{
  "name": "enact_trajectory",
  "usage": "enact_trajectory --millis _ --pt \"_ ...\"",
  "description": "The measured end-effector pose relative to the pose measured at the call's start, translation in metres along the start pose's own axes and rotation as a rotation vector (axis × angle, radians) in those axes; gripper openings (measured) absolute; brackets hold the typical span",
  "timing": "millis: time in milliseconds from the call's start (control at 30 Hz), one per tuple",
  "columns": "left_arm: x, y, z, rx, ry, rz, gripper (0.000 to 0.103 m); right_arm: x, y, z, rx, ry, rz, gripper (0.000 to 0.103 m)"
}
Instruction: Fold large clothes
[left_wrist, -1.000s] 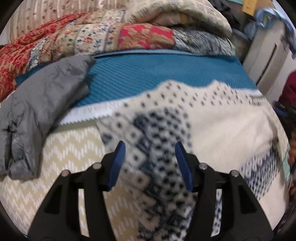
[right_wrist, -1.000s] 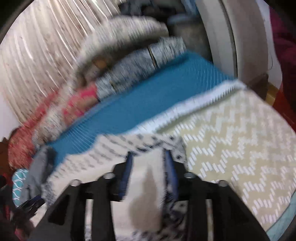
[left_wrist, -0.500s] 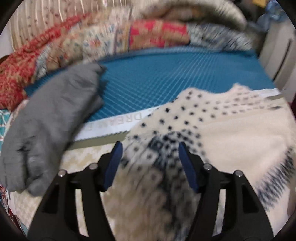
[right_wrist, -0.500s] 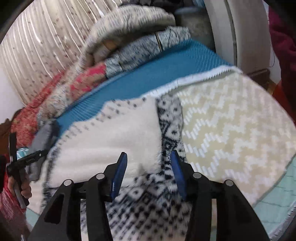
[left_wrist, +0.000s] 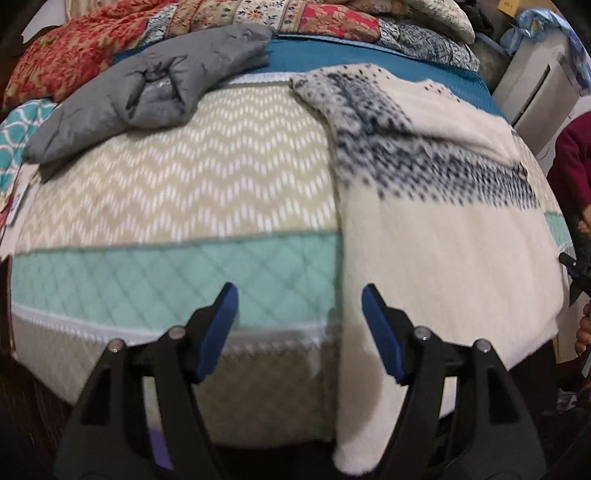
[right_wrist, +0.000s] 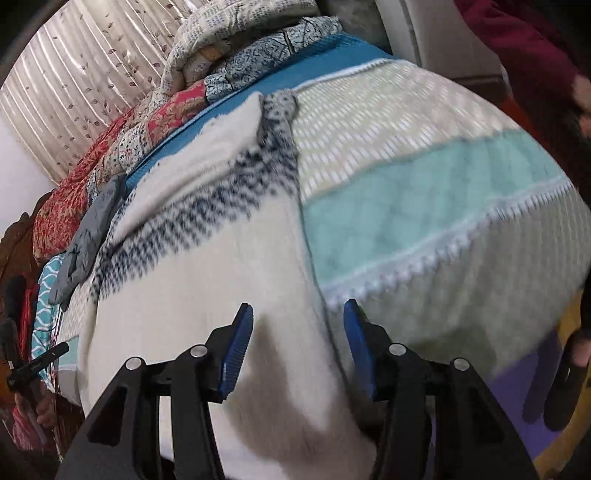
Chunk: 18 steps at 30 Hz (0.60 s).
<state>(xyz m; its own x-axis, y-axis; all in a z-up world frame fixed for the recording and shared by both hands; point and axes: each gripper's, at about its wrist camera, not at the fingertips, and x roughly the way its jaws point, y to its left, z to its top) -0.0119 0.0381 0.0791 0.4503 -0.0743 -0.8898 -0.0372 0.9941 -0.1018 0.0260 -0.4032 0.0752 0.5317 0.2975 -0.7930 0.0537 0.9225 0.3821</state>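
A cream sweater (left_wrist: 443, 240) with a navy patterned band lies flat on the bed, its hem hanging over the near edge. A sleeve is folded in across the top. My left gripper (left_wrist: 299, 295) hovers above the sweater's left edge at the bed's front. Its jaws are opening and the pads press on nothing. In the right wrist view the sweater (right_wrist: 203, 277) fills the middle. My right gripper (right_wrist: 298, 310) stands open above the sweater's right edge, with no cloth pinched.
A grey padded garment (left_wrist: 147, 88) lies at the back left of the bed. The bedcover (left_wrist: 184, 177) has beige zigzag and mint bands. Quilts and pillows (left_wrist: 92, 44) are piled along the far side. A white appliance (left_wrist: 535, 85) stands at the right.
Both grippers have drawn back from the sweater's patterned top to the near edge of the bed. The left jaws stand wider than before. The sweater now lies spread and still.
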Motion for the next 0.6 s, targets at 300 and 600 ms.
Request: enact_trajectory --millis 300,600 --pt "0.002 -0.021 -0.060 0.015 0.080 0.014 0.067 -0.034 -0.018 -0.051 -0.006 0.059 0.076 0.037" --pt "0.011 -0.023 -0.097 -0.008 0.156 -0.092 0.013 -0.013 -0.027 -0.082 -0.021 0.165 0.197 0.000"
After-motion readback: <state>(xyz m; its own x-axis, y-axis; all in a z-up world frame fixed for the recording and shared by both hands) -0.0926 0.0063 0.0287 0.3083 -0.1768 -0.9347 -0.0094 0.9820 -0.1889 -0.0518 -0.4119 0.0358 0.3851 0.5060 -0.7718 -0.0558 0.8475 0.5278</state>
